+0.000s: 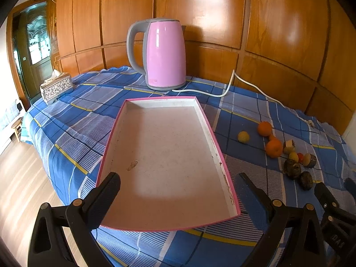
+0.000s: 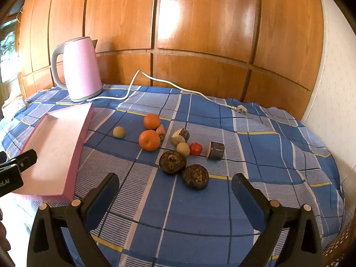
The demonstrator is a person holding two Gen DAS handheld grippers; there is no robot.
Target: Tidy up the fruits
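Above the near end of the pink tray (image 1: pixel 169 160), the left hand-held gripper (image 1: pixel 178 191) hangs released, jaws spread, grasping nothing. The right hand-held gripper (image 2: pixel 175 189) is likewise spread and unloaded over the plaid cloth (image 2: pixel 255 138). Just beyond it lie two dark fruits (image 2: pixel 172 162), two oranges (image 2: pixel 149 140) and smaller pieces, all outside the tray. A pink kettle (image 2: pixel 81 69) stands behind.

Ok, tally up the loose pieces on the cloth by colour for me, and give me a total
Orange, big round: 2
Orange, small piece: 1
Red: 1
Yellowish-tan balls: 2
Dark brown round: 2
Dark-skinned cut chunks: 2
Total: 10
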